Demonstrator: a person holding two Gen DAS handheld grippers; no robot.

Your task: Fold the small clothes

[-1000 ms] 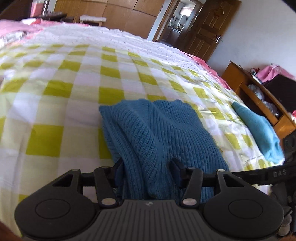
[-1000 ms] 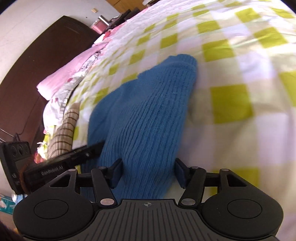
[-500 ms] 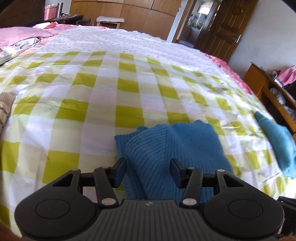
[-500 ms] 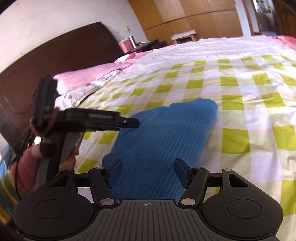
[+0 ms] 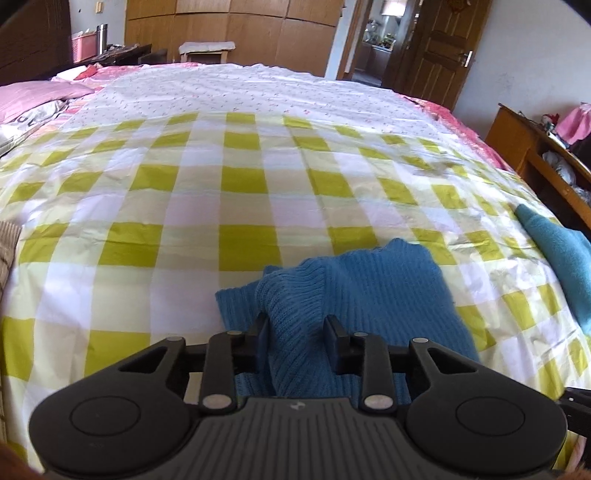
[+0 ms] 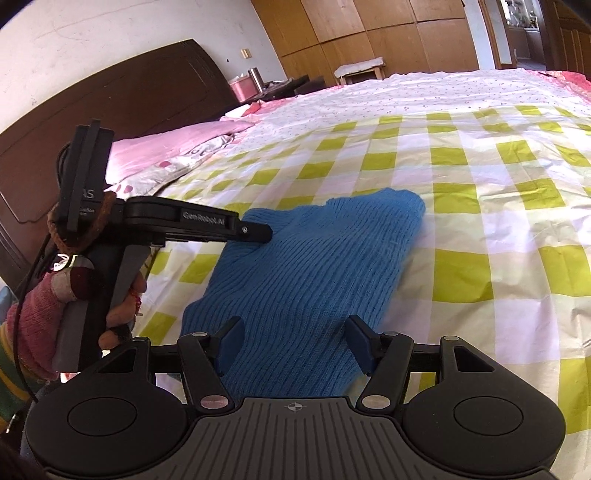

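A blue ribbed knit sweater [image 5: 369, 291] is lying on the yellow-and-white checked bedsheet [image 5: 221, 192], filling the lower centre of both wrist views. The left gripper [image 5: 295, 328] is pinching a raised fold of it between its 2 fingers. The right gripper [image 6: 293, 341] is hovering with jaws spread over the knit.

A home bedroom, a wide bed [image 5: 236, 192] under a yellow and white checked sheet, pink pillow [image 6: 166, 144] by a dark wooden headboard [image 6: 147, 96], wooden wardrobe doors [image 5: 229, 29] along the far wall, open wooden door [image 5: 443, 48], wooden shelf [image 5: 535, 155] beside the bed
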